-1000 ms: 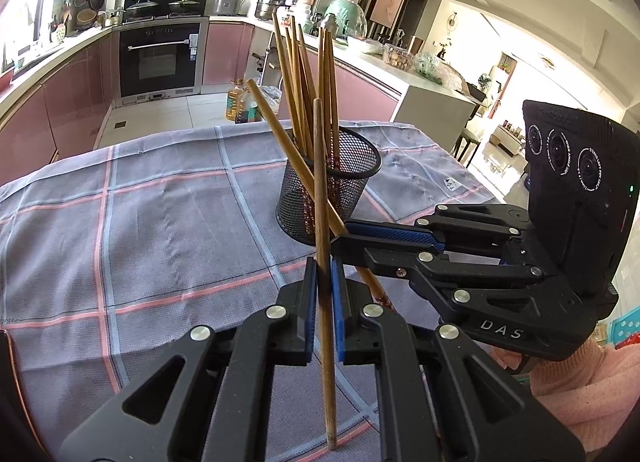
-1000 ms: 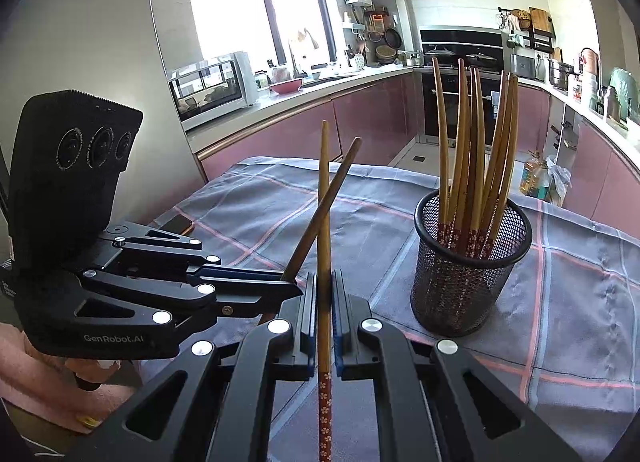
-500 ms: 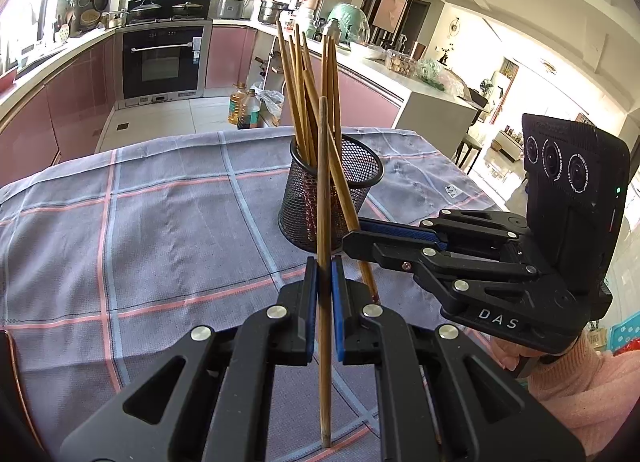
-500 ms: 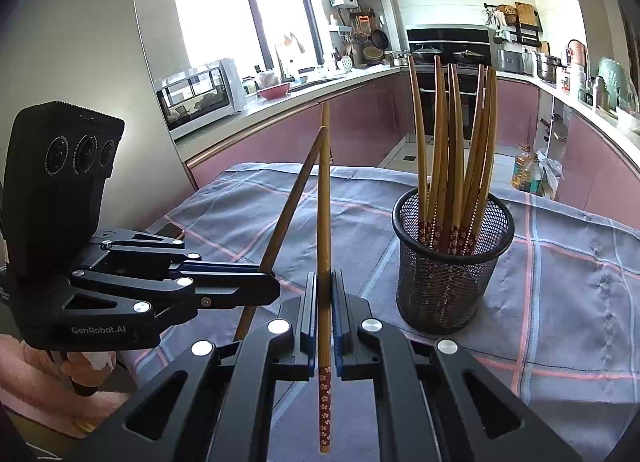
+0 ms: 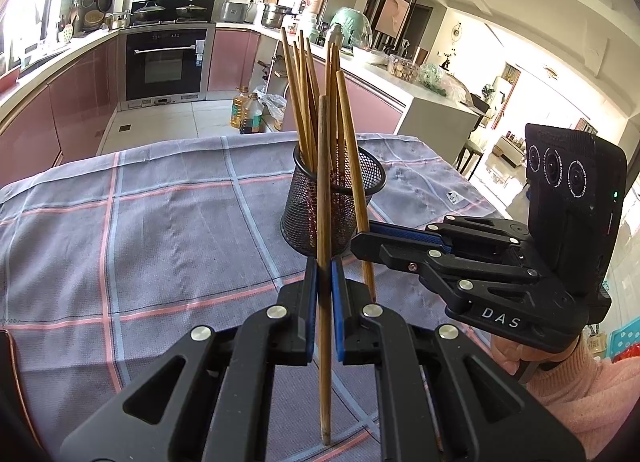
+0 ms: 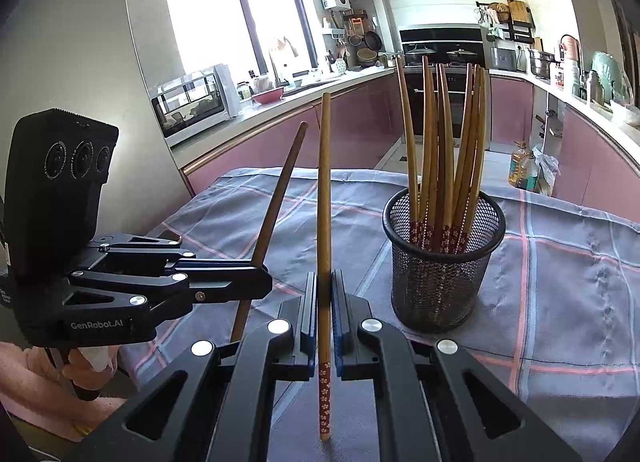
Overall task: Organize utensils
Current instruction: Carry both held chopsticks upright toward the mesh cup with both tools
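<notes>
A black mesh cup (image 5: 334, 206) (image 6: 442, 258) stands on the checked tablecloth and holds several wooden chopsticks upright. My left gripper (image 5: 324, 282) is shut on one plain brown chopstick (image 5: 323, 190), held upright just in front of the cup. My right gripper (image 6: 324, 294) is shut on a chopstick (image 6: 323, 202) with a red flowered end, upright, left of the cup. The right gripper also shows in the left wrist view (image 5: 360, 240), holding its chopstick (image 5: 354, 166) beside the cup's right rim. The left gripper shows in the right wrist view (image 6: 260, 282).
The grey tablecloth (image 5: 140, 230) with pink and blue lines covers the table. Its far edge (image 5: 200, 142) drops to the kitchen floor. Oil bottles (image 5: 246, 112) stand on the floor. Pink cabinets and an oven lie beyond.
Both grippers have moved closer to the mesh cup with their chopsticks. The right gripper's chopstick has swung from a slant to nearly upright beside the cup.
</notes>
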The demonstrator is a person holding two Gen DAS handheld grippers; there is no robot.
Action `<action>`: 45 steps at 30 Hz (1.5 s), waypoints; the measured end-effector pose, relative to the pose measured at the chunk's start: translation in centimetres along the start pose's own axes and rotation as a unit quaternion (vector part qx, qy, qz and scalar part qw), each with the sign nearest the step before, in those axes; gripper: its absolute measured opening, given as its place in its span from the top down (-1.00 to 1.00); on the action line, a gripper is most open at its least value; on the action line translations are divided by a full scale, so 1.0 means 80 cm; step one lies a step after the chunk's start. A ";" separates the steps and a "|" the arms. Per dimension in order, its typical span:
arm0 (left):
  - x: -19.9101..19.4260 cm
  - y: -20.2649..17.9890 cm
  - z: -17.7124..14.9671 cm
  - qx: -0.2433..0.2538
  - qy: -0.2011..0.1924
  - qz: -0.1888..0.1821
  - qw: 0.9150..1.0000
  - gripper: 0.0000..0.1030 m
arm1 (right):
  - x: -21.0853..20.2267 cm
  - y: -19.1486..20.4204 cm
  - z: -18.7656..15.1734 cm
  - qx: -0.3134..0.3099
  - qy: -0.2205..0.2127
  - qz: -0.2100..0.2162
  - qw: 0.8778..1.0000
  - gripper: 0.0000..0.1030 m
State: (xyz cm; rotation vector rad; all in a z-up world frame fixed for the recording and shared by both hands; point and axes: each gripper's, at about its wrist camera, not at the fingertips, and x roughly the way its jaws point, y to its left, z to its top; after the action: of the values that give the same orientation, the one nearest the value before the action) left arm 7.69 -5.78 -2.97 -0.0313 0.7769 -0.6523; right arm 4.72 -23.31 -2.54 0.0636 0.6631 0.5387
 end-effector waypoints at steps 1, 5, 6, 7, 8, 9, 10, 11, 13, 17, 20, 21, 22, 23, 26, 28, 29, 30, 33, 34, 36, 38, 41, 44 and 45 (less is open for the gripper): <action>0.000 0.000 0.000 -0.001 0.000 0.000 1.000 0.85 | 0.000 -0.001 0.000 0.001 0.000 0.000 1.000 0.89; 0.002 0.001 0.001 -0.002 0.000 0.001 1.000 0.85 | -0.001 0.000 0.000 0.002 -0.002 -0.002 1.000 0.89; 0.002 0.001 0.001 -0.002 -0.001 0.001 1.000 0.85 | -0.002 -0.001 -0.001 0.003 -0.003 -0.002 1.000 0.89; 0.002 0.001 0.001 -0.002 -0.001 0.002 1.000 0.85 | -0.002 0.000 0.000 0.004 -0.004 -0.002 1.000 0.89; 0.002 0.001 0.001 -0.003 -0.001 0.003 1.000 0.85 | -0.003 -0.001 0.000 0.004 -0.005 -0.002 1.000 0.89; 0.002 0.001 0.002 -0.003 -0.002 0.004 1.000 0.85 | -0.004 -0.001 0.001 0.004 -0.006 -0.003 1.000 0.89; 0.002 0.001 0.002 -0.002 -0.002 0.005 1.000 0.85 | -0.006 -0.002 0.002 0.004 -0.008 -0.004 1.000 0.89; 0.003 0.001 0.002 -0.002 -0.003 0.005 1.000 0.85 | -0.007 -0.002 0.002 0.004 -0.009 -0.004 1.000 0.89; 0.003 0.001 0.003 -0.002 -0.004 0.007 1.000 0.85 | -0.009 -0.004 0.002 0.005 -0.011 -0.005 1.000 0.89; 0.003 0.000 0.004 -0.001 -0.006 0.007 1.000 0.85 | -0.011 -0.006 0.002 0.007 -0.014 -0.007 1.000 0.89; 0.003 -0.001 0.005 0.000 -0.008 0.009 1.000 0.85 | -0.013 -0.007 0.004 0.008 -0.016 -0.007 1.000 0.89; 0.003 -0.001 0.005 0.000 -0.008 0.010 1.000 0.85 | -0.013 -0.007 0.004 0.008 -0.016 -0.007 1.000 0.89; 0.002 -0.001 0.005 0.000 -0.009 0.010 1.000 0.85 | -0.013 -0.007 0.004 0.008 -0.017 -0.007 1.000 0.89; 0.002 -0.002 0.005 0.000 -0.009 0.010 1.000 0.85 | -0.013 -0.007 0.004 0.008 -0.018 -0.007 1.000 0.89; 0.001 -0.003 0.006 0.000 -0.010 0.010 1.000 0.85 | -0.016 -0.008 0.005 0.008 -0.020 -0.009 1.000 0.89; 0.001 -0.003 0.007 0.001 -0.012 0.010 1.000 0.85 | -0.015 -0.009 0.006 0.009 -0.021 -0.009 1.000 0.89; 0.000 -0.003 0.007 0.002 -0.012 0.010 1.000 0.85 | -0.016 -0.009 0.006 0.009 -0.022 -0.010 1.000 0.89; 0.000 -0.004 0.008 0.002 -0.013 0.010 1.000 0.85 | -0.016 -0.011 0.007 0.010 -0.022 -0.010 1.000 0.89; 0.000 -0.004 0.009 0.002 -0.015 0.009 1.000 0.85 | -0.017 -0.011 0.006 0.009 -0.023 -0.010 1.000 0.89; 0.000 -0.004 0.010 0.002 -0.015 0.010 1.000 0.85 | -0.017 -0.011 0.006 0.009 -0.023 -0.010 1.000 0.89; -0.001 -0.005 0.010 0.002 -0.016 0.010 1.000 0.85 | -0.017 -0.011 0.006 0.009 -0.023 -0.010 1.000 0.89; -0.001 -0.005 0.011 0.003 -0.017 0.010 1.000 0.85 | -0.017 -0.011 0.006 0.009 -0.023 -0.010 1.000 0.89; -0.001 -0.005 0.013 0.003 -0.018 0.010 1.000 0.85 | -0.020 -0.011 0.006 0.007 -0.024 -0.009 1.000 0.89; -0.002 -0.007 0.016 0.005 -0.019 0.010 1.000 0.85 | -0.020 -0.012 0.006 0.007 -0.024 -0.009 1.000 0.89; -0.002 -0.008 0.016 0.006 -0.019 0.010 1.000 0.85 | -0.021 -0.012 0.006 0.008 -0.025 -0.009 1.000 0.89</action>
State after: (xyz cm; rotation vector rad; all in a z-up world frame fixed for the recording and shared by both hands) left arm 8.16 -6.47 -1.80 -0.0256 0.7358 -0.6357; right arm 4.35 -24.93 -1.38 0.0853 0.6196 0.5132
